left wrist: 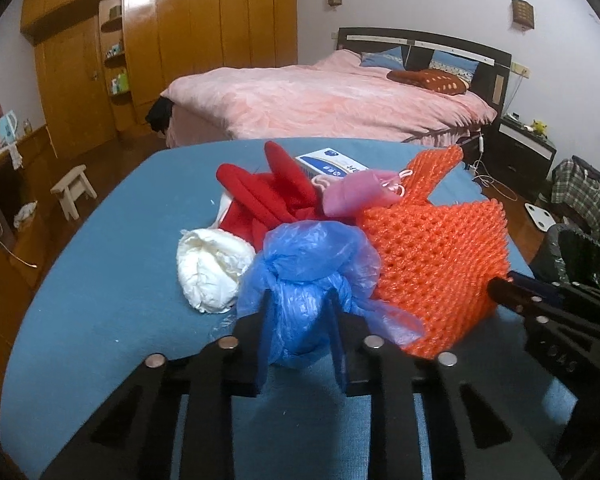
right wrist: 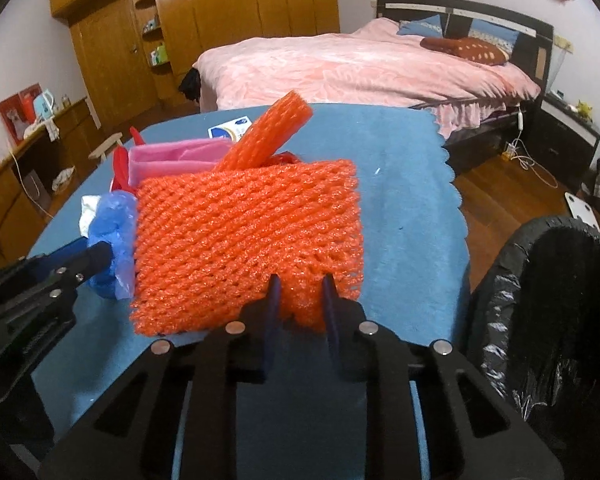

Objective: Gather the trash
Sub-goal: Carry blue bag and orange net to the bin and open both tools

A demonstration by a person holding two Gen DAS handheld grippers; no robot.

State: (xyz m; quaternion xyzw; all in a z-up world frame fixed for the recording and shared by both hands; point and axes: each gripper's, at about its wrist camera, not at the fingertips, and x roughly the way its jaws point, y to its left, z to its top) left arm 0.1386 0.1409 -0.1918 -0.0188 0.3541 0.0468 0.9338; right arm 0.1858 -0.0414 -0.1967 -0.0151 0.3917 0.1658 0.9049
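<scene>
Trash sits piled on the blue tabletop (left wrist: pixel 100 280). Left gripper (left wrist: pixel 298 312) pinches the blue bag (left wrist: pixel 308 272); right gripper (right wrist: pixel 300 300) pinches the orange foam net (right wrist: pixel 244 232). Next, both probably go into the black bin (right wrist: pixel 540 300) nearby.

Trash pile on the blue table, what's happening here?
A person with a handheld gripper in each hand is clearing it. The left gripper has its jaws closed around the knotted blue plastic bag, and the right gripper is clamped on the near edge of the orange foam net. Both pieces still sit on the blue table cover. A white wad, red pieces and pink plastic remain untouched. The black-lined bin waits at the right.
</scene>
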